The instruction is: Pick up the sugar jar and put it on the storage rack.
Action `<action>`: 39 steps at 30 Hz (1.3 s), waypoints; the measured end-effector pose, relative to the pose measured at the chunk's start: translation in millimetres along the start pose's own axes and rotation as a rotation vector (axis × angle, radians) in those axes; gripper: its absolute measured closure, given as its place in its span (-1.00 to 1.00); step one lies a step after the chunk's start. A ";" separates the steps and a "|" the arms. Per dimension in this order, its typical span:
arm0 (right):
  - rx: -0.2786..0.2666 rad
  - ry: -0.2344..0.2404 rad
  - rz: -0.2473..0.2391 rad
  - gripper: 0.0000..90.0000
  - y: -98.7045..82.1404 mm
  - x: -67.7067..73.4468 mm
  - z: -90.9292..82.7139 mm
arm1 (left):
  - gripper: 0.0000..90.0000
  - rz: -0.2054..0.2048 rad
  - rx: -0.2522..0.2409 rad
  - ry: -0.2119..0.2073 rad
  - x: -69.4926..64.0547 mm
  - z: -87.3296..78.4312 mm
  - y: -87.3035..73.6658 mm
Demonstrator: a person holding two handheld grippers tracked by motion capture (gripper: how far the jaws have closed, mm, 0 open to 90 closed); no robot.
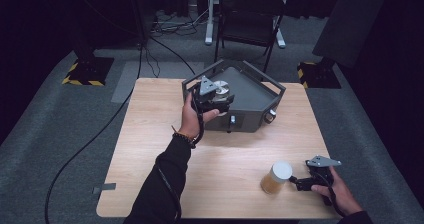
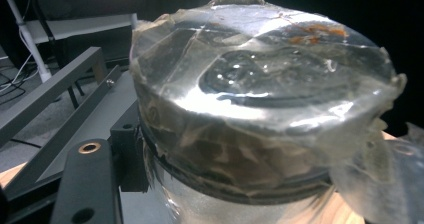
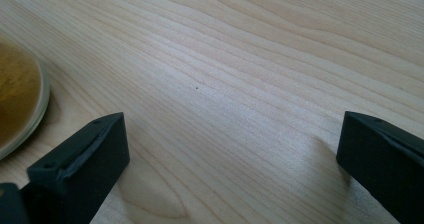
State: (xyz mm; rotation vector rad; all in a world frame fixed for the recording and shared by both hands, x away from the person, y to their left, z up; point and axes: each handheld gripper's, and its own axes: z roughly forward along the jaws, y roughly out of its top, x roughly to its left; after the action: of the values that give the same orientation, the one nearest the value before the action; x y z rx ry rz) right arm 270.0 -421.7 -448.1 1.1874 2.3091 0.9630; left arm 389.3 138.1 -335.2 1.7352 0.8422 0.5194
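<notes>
A clear jar, its lid wrapped in crinkled clear tape, looms close in the left gripper view. One black finger presses against its left side. In the high view my left gripper holds this jar's silvery top over the dark grey metal box. My right gripper rests low on the wooden table, open, just right of a white-lidded jar with amber contents. In the right gripper view that gripper has bare wood between its jaws, and the amber jar lies at the left edge.
The grey box has a frame of bars and knobs on its front. A folding chair, stand bases and cables lie on the floor beyond and left of the table.
</notes>
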 end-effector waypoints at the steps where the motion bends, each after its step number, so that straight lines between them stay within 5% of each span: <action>1: 0.000 0.000 0.000 -1.00 0.0 0.0 0.0 | -0.32 0.000 0.000 0.000 0.0 0.0 0.0; 22: 0.000 0.000 -0.001 -1.00 -0.1 0.0 0.0 | -0.32 0.020 0.034 0.054 3.9 30.6 16.2; 39: -0.001 0.002 0.000 -1.00 -0.4 0.1 -0.1 | -0.32 -0.008 0.049 0.102 12.9 45.9 21.2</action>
State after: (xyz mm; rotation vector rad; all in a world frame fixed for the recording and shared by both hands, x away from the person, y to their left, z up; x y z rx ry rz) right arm 269.7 -421.8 -448.4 1.1869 2.3094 0.9660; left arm 435.9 115.2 -330.6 1.7615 0.9406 0.5903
